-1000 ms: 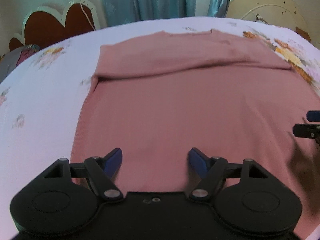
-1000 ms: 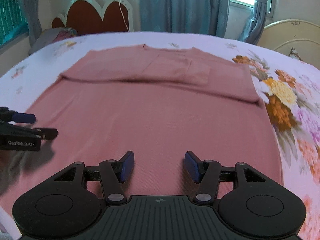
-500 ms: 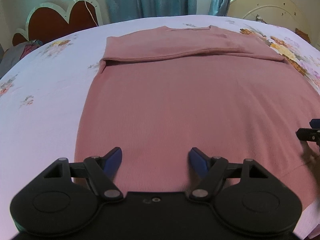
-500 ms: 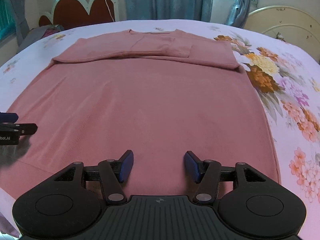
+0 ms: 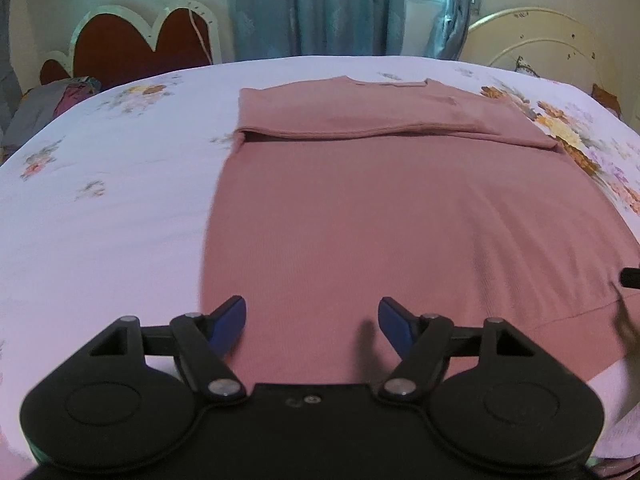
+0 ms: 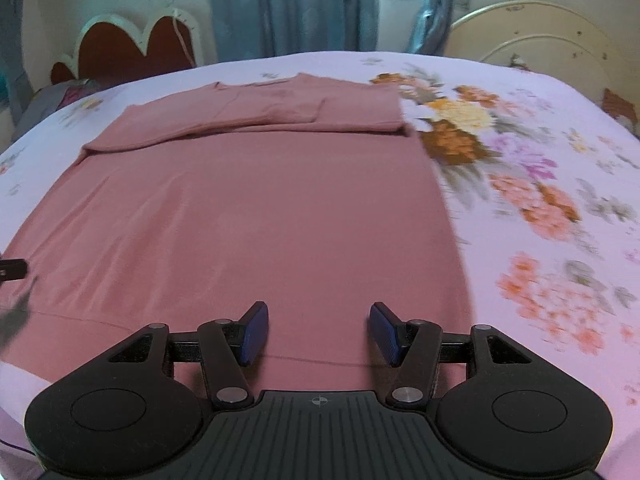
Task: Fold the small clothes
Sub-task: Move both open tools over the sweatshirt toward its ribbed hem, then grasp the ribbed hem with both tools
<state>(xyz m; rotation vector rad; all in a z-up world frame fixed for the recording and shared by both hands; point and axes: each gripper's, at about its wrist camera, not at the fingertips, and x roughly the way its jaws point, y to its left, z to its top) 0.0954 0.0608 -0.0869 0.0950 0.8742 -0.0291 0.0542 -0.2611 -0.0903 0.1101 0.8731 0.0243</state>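
Observation:
A dusty-pink knit top lies flat on the bed, its sleeves folded across the chest at the far end; it also shows in the right wrist view. My left gripper is open and empty over the hem's left part. My right gripper is open and empty over the hem's right part. Each gripper's tip shows at the edge of the other's view: the right one, the left one.
The bed has a pale floral sheet, also seen left of the top. A red heart-shaped headboard and a bundle of clothes are at the far left. Blue curtains hang behind. A cream round frame stands far right.
Both grippers have drawn back toward the top's hem and apart: left one leftward, right one rightward. Both stay open. The top has not moved.

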